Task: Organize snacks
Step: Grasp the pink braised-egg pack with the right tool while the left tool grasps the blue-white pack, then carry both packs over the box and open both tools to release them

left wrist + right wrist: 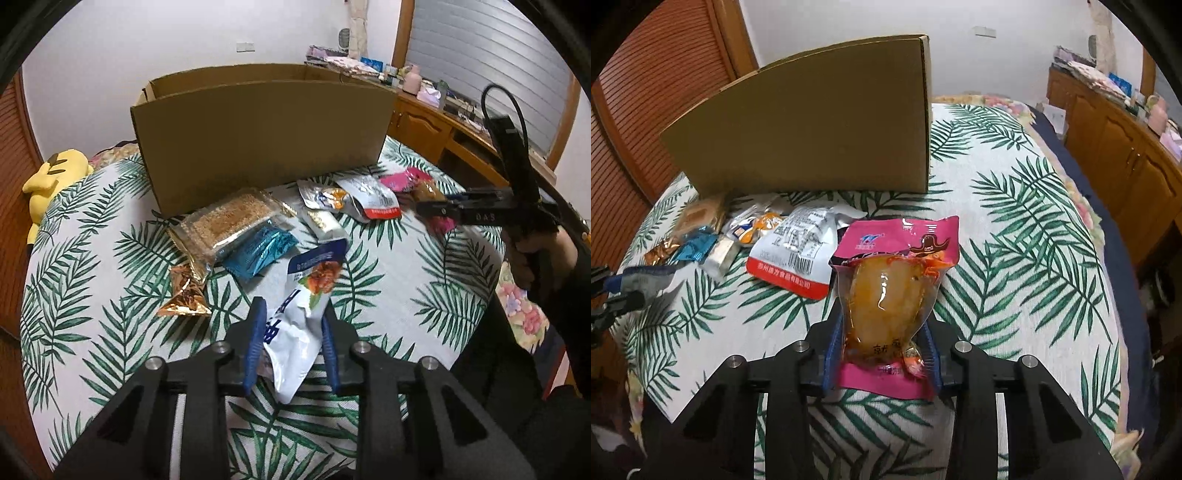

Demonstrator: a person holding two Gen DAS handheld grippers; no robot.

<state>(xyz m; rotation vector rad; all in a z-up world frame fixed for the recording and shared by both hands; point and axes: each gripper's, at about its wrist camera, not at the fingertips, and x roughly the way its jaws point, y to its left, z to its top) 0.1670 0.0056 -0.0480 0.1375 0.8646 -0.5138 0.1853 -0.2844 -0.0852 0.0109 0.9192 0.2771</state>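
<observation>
Snacks scattered across a leaf-print bedspread, just in front of an open cardboard box standing on the bed. White-and-blue packet pinched between blue fingers of left gripper, drawn nearly together on it, the packet's top end sticking up and forward above the pile. Pink packet with a yellowish piece inside clamped in right gripper, fingers narrowed against its lower sides, upper end leaning toward the box. Left on the bedspread: clear bag of tan crumbs, teal foil pack, gold foil triangle, small white bar, white pouch with red edge. Yellow plush toy at the far left edge of the bed. Wooden cabinet along the right wall.
</observation>
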